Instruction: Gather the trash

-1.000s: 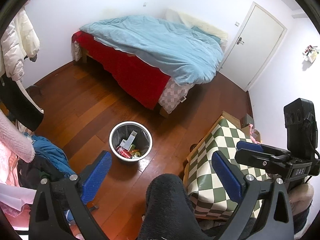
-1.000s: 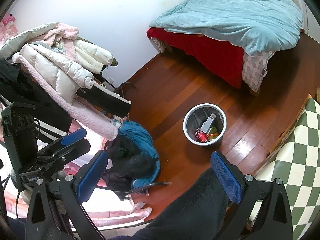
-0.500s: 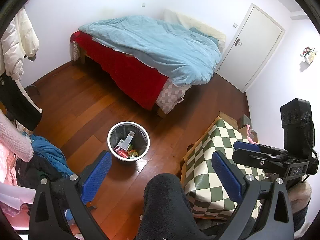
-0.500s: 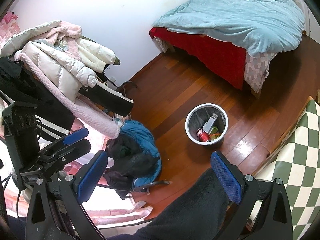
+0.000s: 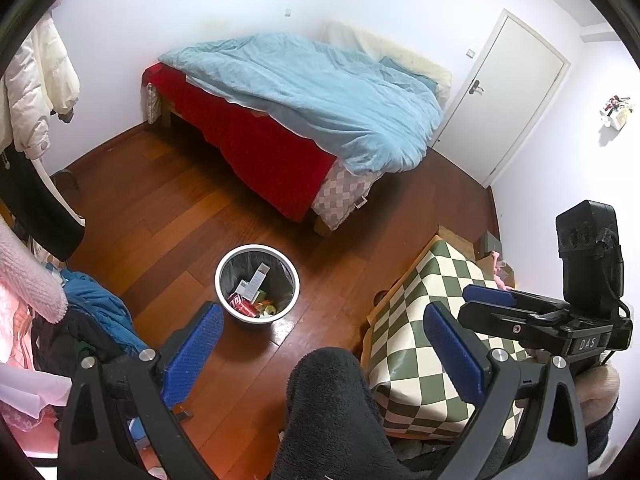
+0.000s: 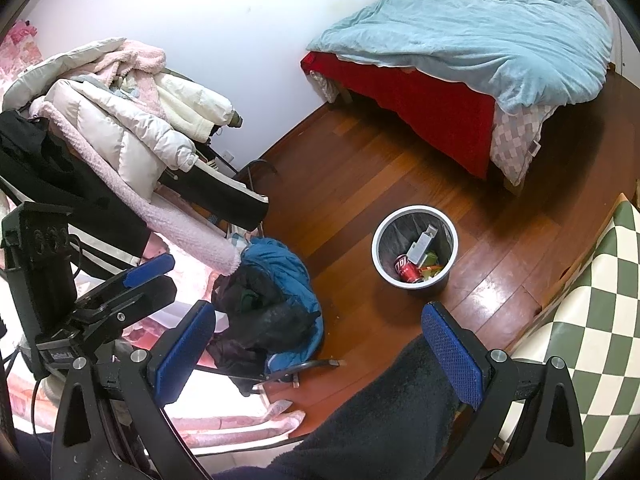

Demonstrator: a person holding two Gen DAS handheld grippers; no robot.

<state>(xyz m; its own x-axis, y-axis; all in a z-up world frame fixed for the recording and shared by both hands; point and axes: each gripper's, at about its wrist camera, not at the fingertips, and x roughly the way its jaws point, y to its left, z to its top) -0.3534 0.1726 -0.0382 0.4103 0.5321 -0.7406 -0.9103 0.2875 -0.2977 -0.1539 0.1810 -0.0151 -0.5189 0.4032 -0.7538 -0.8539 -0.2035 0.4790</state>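
Both views drift slightly since earlier frame; bin slides left in left view, right in right view. Left gripper (image 5: pixel 320 340) fingers spread wide, gripping nothing. Right gripper (image 6: pixel 318 340) likewise spread, holding nothing. Trash bin (image 5: pixel 257 284) upright on wood floor (image 5: pixel 168 224), near bed (image 5: pixel 304 104), holding red can (image 6: pixel 407 269) and carton (image 6: pixel 422 246). Checkered table (image 5: pixel 416 344) right of bin.

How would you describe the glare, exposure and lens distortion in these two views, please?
Left wrist view: a bright glare patch on the floor beside the bin; the fisheye bows the door and blackens the corners. Right wrist view: glare on the floor right of the bin; the pink bedding at lower left is overexposed.
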